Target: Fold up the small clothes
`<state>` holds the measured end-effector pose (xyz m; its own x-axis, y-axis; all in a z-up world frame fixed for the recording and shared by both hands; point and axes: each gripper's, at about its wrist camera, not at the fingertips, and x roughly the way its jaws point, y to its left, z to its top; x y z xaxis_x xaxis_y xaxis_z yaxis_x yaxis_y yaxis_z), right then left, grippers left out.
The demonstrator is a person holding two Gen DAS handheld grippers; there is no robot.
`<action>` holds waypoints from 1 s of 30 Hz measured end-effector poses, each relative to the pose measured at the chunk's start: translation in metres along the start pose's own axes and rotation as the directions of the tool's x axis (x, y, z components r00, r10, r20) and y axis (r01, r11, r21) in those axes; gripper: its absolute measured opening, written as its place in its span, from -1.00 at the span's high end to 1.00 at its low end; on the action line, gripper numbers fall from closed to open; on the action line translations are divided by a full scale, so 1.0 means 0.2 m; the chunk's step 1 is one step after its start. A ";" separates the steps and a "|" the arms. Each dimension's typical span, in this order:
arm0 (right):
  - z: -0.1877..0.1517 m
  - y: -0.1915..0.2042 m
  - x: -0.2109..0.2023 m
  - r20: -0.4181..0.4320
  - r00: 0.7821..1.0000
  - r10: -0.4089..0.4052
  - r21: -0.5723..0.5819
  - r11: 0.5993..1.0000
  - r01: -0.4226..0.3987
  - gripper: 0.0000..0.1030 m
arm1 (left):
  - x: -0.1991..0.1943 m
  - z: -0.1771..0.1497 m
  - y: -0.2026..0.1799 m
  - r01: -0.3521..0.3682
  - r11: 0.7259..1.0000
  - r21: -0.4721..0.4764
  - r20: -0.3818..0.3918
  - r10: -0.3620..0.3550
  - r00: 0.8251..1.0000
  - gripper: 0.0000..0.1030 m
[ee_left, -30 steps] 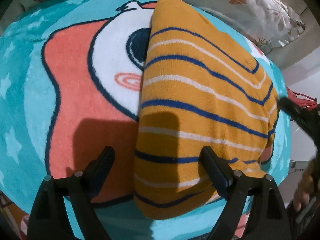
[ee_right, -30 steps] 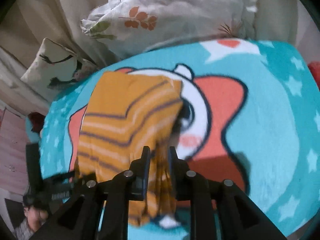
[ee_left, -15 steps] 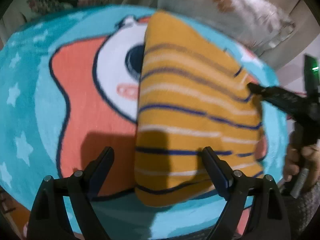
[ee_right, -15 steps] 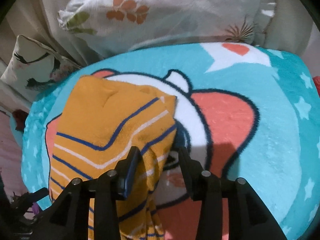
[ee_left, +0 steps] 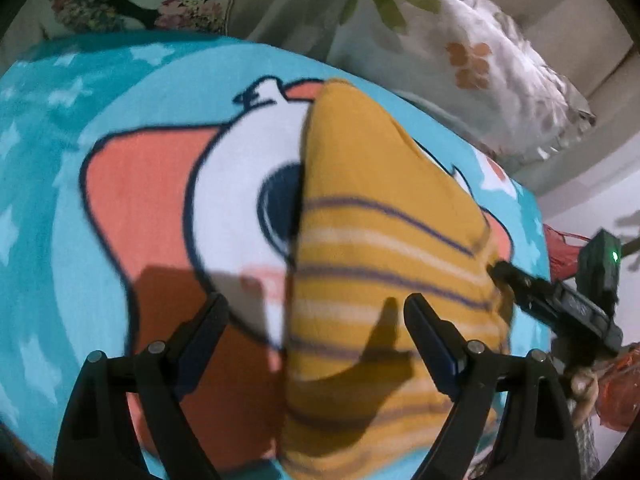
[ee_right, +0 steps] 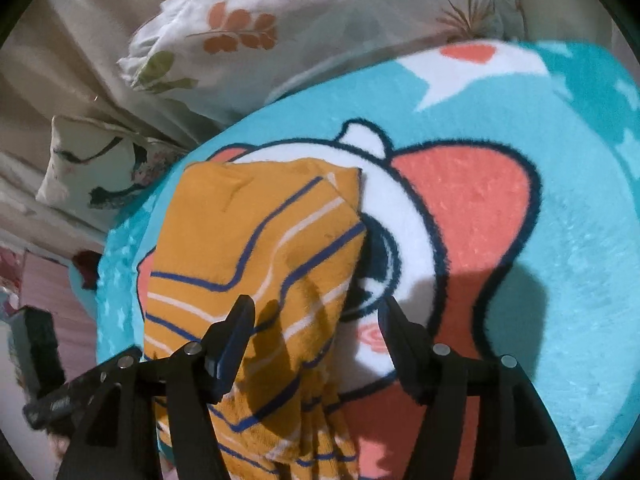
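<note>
An orange garment with blue and white stripes (ee_left: 380,220) lies folded on a teal cartoon blanket (ee_left: 140,200). My left gripper (ee_left: 316,308) hovers open above the garment's near left edge, with nothing between its fingers. In the right wrist view the garment (ee_right: 248,232) reaches under my right gripper (ee_right: 316,308), whose jaws are opening. The garment's folded edge runs between them, and the pads stand off the cloth. The right gripper (ee_left: 520,280) also shows in the left wrist view at the garment's right edge. The left gripper (ee_right: 52,400) shows dimly at the lower left of the right wrist view.
A white pillow with a leaf print (ee_right: 300,20) lies beyond the blanket (ee_right: 560,240), and a second patterned pillow (ee_right: 92,172) sits beside it. Something red (ee_left: 564,248) lies past the blanket's right edge. A hand (ee_left: 584,388) holds the right gripper.
The right jaws were shut on the garment's edge and have spread wide, letting the cloth go. The right gripper sank toward the blanket. The left gripper drew back and up, still open.
</note>
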<state>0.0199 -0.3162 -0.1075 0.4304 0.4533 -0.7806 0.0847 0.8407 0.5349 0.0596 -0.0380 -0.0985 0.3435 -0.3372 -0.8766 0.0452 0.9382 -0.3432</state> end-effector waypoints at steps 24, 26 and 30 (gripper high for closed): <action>0.35 0.27 0.21 -0.003 0.998 0.057 0.001 0.998 -0.057 0.33 | 0.18 0.31 -0.07 0.044 0.998 0.036 -0.108 -0.039 0.993 -0.05; 0.35 0.20 0.23 -0.021 1.000 0.000 0.039 0.999 0.001 0.30 | 0.17 0.28 -0.06 0.061 0.998 0.006 -0.098 -0.060 0.993 -0.12; 0.27 0.19 0.08 0.011 1.000 0.003 0.034 0.999 -0.003 0.30 | 0.04 0.19 -0.11 -0.011 0.999 0.037 -0.032 0.012 0.999 -0.36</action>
<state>0.0782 -0.2933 -0.0823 0.4407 0.4523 -0.7754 0.1140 0.8286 0.5482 0.0966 -0.0576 -0.0853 0.3134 -0.3283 -0.8910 0.0765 0.9440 -0.3209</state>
